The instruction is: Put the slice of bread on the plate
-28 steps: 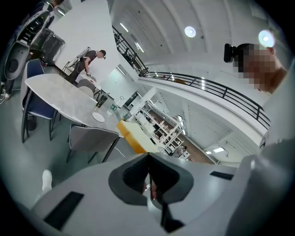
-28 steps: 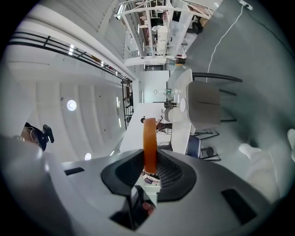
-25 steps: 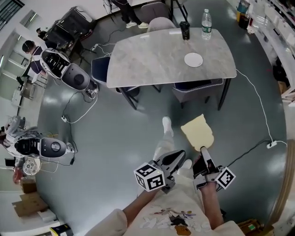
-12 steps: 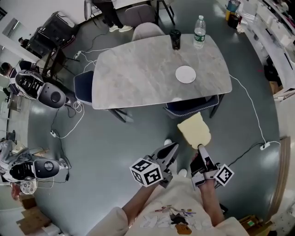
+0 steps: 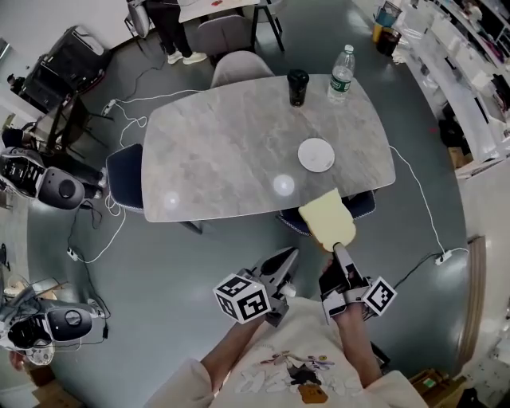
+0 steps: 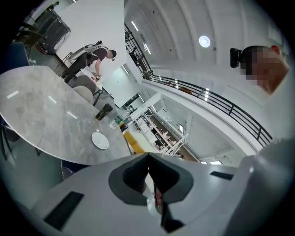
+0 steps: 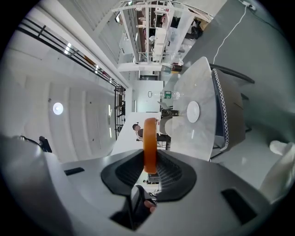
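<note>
A pale yellow slice of bread (image 5: 327, 221) lies flat in the air at the near edge of the grey marble table (image 5: 231, 151), with my right gripper (image 5: 336, 250) shut on its near end. In the right gripper view the bread (image 7: 150, 143) shows edge-on as an orange crust between the pads. A small white plate (image 5: 316, 154) rests on the table beyond the bread, a little to the left; it is also in the right gripper view as the plate (image 7: 192, 111). My left gripper (image 5: 289, 255) hovers left of the bread, shut and holding nothing.
A dark cup (image 5: 297, 87) and a water bottle (image 5: 341, 74) stand at the table's far edge. Chairs (image 5: 362, 205) are tucked under the table. Robots (image 5: 48, 185) and cables lie on the floor at left. A person (image 5: 171, 24) stands beyond the table. Shelves (image 5: 470, 72) line the right.
The table and plate have come nearer in the head view. Both grippers have travelled forward, and the bread has gone from over the floor to over the table's near edge.
</note>
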The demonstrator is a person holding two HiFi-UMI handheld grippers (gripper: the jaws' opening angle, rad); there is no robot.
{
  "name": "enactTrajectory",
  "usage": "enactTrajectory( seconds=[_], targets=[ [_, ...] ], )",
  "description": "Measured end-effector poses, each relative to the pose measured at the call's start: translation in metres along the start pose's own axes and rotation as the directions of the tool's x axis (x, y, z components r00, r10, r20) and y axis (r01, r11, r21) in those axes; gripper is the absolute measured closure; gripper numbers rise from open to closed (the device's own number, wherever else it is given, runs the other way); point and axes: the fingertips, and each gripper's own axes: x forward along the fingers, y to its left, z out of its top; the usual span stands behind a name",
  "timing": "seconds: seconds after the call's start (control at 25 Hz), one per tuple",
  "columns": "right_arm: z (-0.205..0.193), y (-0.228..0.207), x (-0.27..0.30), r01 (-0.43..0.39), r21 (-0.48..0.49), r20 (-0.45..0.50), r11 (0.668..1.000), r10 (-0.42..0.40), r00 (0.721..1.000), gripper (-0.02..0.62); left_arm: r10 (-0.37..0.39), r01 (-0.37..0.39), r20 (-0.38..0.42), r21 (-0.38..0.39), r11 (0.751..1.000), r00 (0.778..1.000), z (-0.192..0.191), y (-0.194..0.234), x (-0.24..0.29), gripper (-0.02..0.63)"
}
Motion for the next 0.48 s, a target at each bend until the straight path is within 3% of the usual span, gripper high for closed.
enactTrajectory(
  seconds=[0.24,0.48],
  targets=[
    [0.004,0.000,0.026,0.026,-0.029,0.006,0.999,-0.025,1.000,0.509,-0.040,0.039,-0.042,-0.014,0.999,0.998,0.011,0.014,0.017,0.609],
    [0.014,0.003,0.050,0.033,-0.020,0.015,0.999,-0.033,0.999,0.509,-0.029,0.027,-0.045,-0.047,0.999,0.999,0.016,0.021,0.028,0.609]
  ],
)
